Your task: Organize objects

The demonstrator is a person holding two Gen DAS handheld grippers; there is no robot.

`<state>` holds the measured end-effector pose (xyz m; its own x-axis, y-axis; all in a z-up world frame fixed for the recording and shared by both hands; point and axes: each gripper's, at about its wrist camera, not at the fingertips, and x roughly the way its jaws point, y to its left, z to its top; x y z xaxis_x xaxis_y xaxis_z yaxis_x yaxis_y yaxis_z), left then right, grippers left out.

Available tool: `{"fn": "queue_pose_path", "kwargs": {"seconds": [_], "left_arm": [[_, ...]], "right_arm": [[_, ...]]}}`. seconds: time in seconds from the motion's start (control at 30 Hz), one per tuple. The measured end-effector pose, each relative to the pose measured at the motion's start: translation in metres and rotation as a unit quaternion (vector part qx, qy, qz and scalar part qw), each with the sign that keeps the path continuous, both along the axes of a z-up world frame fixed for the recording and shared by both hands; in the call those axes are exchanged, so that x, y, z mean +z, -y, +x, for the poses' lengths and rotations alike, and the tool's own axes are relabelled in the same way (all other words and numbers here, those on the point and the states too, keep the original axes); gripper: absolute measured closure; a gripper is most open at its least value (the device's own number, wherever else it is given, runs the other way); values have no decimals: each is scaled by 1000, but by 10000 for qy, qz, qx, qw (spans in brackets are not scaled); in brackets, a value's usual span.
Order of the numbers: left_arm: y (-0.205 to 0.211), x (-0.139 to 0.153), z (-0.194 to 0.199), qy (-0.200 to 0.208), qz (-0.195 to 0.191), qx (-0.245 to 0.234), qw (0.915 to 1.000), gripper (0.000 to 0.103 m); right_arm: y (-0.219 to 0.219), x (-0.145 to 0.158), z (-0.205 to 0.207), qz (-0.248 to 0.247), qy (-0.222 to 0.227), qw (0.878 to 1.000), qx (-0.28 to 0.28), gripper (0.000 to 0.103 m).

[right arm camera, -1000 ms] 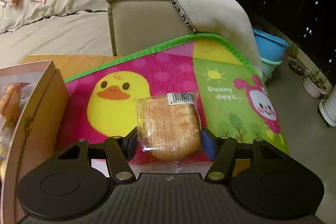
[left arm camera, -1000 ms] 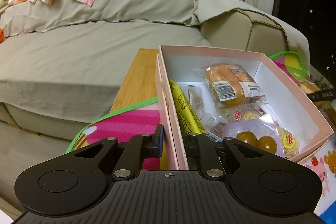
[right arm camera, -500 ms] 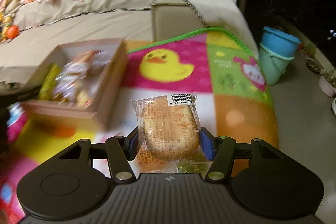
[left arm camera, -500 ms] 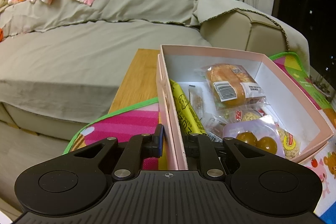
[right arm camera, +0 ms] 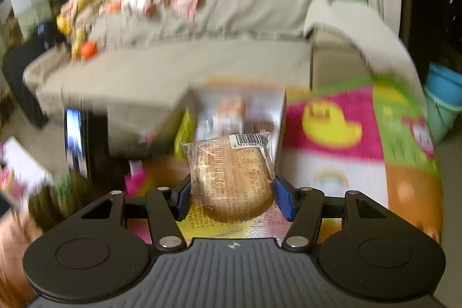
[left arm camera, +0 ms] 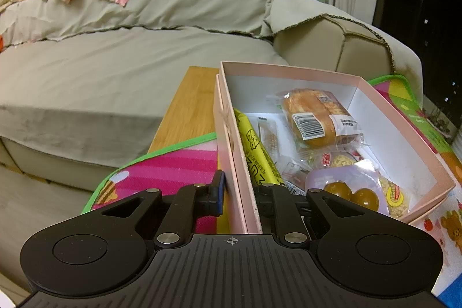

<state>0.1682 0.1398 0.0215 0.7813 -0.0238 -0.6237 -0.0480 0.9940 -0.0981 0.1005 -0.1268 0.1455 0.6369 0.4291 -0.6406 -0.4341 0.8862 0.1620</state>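
Judging by how things lie now, we are well into the sorting. Inside the open pink cardboard box (left arm camera: 404, 117) we already see a long yellow printed packet (left arm camera: 257, 155) against the left wall, a wrapped golden bun with a barcode label (left arm camera: 313, 119) further back, and a clear pouch of two brown glazed balls (left arm camera: 349, 194) at the near end, with smaller sachets between them. What we believe is left is at least one more item, the wrapped round bread in clear printed film (right arm camera: 231, 178), which is off the colourful cartoon play mat (right arm camera: 340, 140) and up in the air.

Our left gripper (left arm camera: 235, 199) is clenched on the box's left wall near its near corner, one pad outside and one inside, pointing downward and steadying it. Our right gripper (right arm camera: 231, 199) grasps the wrapped bread between its blue pads (right arm camera: 283, 201), tilted downward toward the blurred box ahead. We expect the drop comes next.
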Motion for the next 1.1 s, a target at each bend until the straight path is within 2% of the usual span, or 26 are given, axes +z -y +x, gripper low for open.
{"fn": "queue_pose_path", "kwargs": {"seconds": [0.1,0.3,0.33,0.43,0.5,0.63,0.8,1.1], "left_arm": [[0,0,0,-1,8,-5,10000,87],[0,0,0,-5,8,-7,10000,87],[0,0,0,-5,9,-9,10000,87],[0,0,0,-3,6,-25,10000,87],[0,0,1,-9,-7,-45,10000,87],[1,-1,4,-25,21,-67,10000,87],[2,-3,7,-44,56,-58,10000,87],[7,-3,16,-113,171,-112,9997,88]], "right_arm": [[-12,17,22,323,415,9983,-245,46],[-33,24,84,742,631,9928,-700,46],[-36,22,95,757,645,9922,-751,45],[-40,10,122,724,513,9920,-893,31],[-38,1,127,748,360,9918,-967,31],[-27,-17,117,607,295,9935,-917,21],[-9,-40,86,200,310,9967,-726,18],[-10,-90,26,-695,315,9969,213,18]]}}
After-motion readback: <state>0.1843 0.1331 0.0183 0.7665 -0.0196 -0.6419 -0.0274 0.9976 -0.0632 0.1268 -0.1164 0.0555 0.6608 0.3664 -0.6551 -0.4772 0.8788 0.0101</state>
